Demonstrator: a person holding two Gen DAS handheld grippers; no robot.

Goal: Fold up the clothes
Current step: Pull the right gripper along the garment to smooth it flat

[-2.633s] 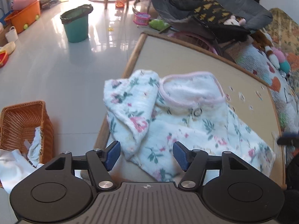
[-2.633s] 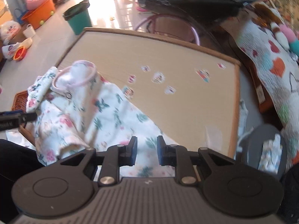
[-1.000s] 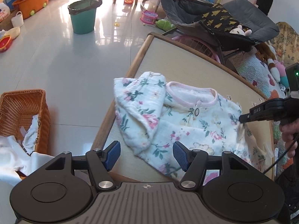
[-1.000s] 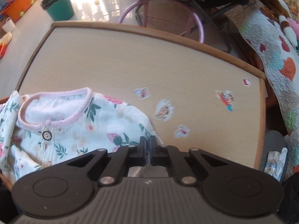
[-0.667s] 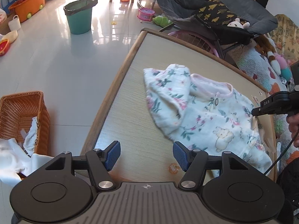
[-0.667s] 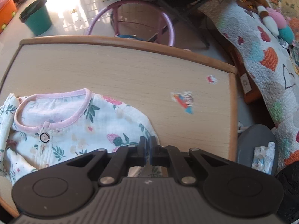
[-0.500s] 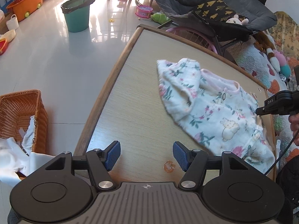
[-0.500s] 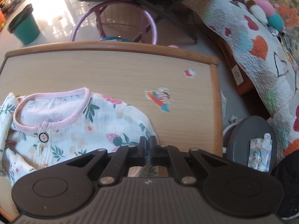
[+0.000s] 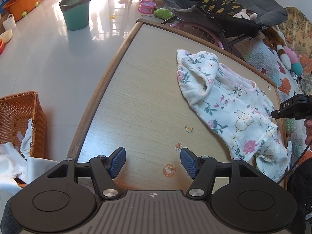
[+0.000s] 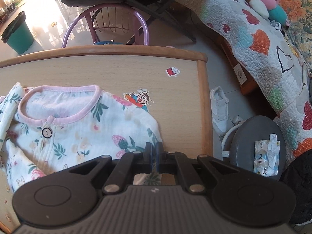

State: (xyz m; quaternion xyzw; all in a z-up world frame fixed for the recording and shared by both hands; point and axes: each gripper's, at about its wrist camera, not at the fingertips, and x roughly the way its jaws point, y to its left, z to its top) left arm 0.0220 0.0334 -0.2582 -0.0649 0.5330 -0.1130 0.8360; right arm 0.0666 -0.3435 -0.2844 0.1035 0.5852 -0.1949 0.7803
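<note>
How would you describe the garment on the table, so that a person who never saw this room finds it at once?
Look at the wooden-rimmed table beside the quilt with hearts. On its right part lies a small floral top, with the shut right gripper pinching its edge. Unlike the white cloth in the wicker basket on the floor, it has a pink collar, one button and a printed rabbit.

A wood-rimmed table (image 9: 136, 97) carries a floral baby top (image 9: 230, 105) near its right edge, among stickers (image 9: 169, 170)
</note>
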